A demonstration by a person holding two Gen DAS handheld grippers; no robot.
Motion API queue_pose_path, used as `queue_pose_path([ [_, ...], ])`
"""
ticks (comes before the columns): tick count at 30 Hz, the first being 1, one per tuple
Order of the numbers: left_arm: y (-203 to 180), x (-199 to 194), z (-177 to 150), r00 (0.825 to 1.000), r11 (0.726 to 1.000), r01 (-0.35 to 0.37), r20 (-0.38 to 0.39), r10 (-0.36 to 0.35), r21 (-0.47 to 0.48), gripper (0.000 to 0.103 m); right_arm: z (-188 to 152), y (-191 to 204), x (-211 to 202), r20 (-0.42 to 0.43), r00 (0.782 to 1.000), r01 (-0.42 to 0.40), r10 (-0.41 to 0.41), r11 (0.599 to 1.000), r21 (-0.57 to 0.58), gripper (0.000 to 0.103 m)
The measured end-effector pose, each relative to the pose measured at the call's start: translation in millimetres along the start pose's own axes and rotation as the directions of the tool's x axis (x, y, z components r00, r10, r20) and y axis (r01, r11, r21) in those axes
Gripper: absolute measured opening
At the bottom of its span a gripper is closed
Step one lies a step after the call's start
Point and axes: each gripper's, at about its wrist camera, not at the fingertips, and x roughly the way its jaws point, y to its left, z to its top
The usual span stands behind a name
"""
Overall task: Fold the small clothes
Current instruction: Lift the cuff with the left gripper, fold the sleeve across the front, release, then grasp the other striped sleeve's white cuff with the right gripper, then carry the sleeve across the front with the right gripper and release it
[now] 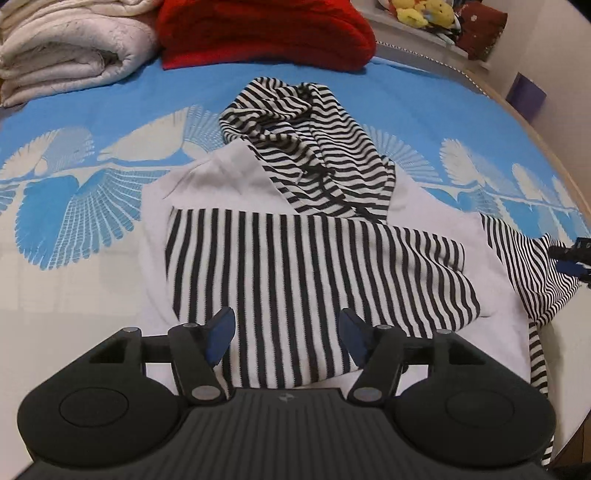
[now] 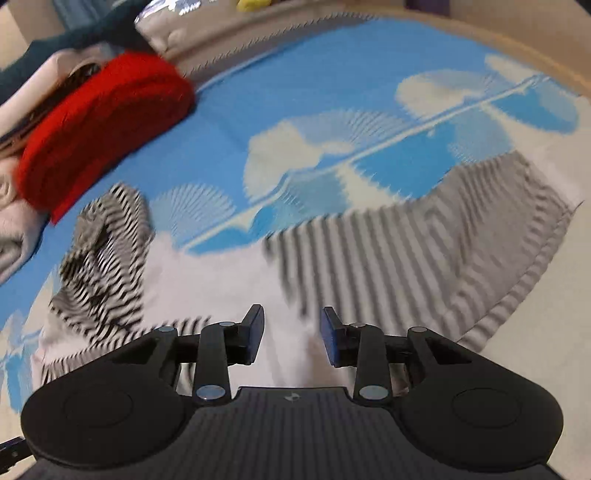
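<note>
Striped hoodie [image 1: 317, 236] spread flat below red blanket [image 1: 266, 33]. Left gripper [image 1: 286, 338] and right gripper [image 2: 292, 334] above hoodie, jaws apart, empty.

The left gripper [image 1: 286, 334] is held tilted downward, with its two blue-tipped fingers [image 1: 221, 334] spread wide apart; nothing is pinched between them; the right gripper [image 2: 291, 334] is also tilted downward, its jaws parted less widely, and nothing is gripped there; its picture is blurred.
</note>
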Motion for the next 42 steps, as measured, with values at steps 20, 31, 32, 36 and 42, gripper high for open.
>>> queue_pose_path([
  [20, 0, 8, 3, 1.000, 1.000, 0.002, -0.026, -0.002, -0.013, 0.068, 16, -208, 36, -0.060, 0.975, 0.221, -0.216, 0.881, 0.419, 0.041],
  [31, 1, 10, 3, 1.000, 1.000, 0.003, -0.031, -0.004, -0.018, 0.068, 17, -230, 41, 0.052, 0.978, 0.147, -0.204, 0.836, 0.528, 0.031],
  [32, 2, 10, 4, 1.000, 1.000, 0.003, -0.031, -0.004, -0.020, 0.068, 18, -229, 43, 0.056, 0.978, 0.141, -0.199, 0.838, 0.527, 0.027],
  [36, 5, 8, 4, 1.000, 1.000, 0.003, -0.028, -0.003, -0.025, 0.068, 17, -228, 45, 0.070, 0.979, 0.125, -0.192, 0.835, 0.536, 0.010],
  [42, 14, 5, 6, 1.000, 0.999, -0.007, -0.019, 0.006, -0.042, 0.068, 25, -204, 30, 0.141, 0.960, 0.136, -0.244, 0.840, 0.526, 0.005],
])
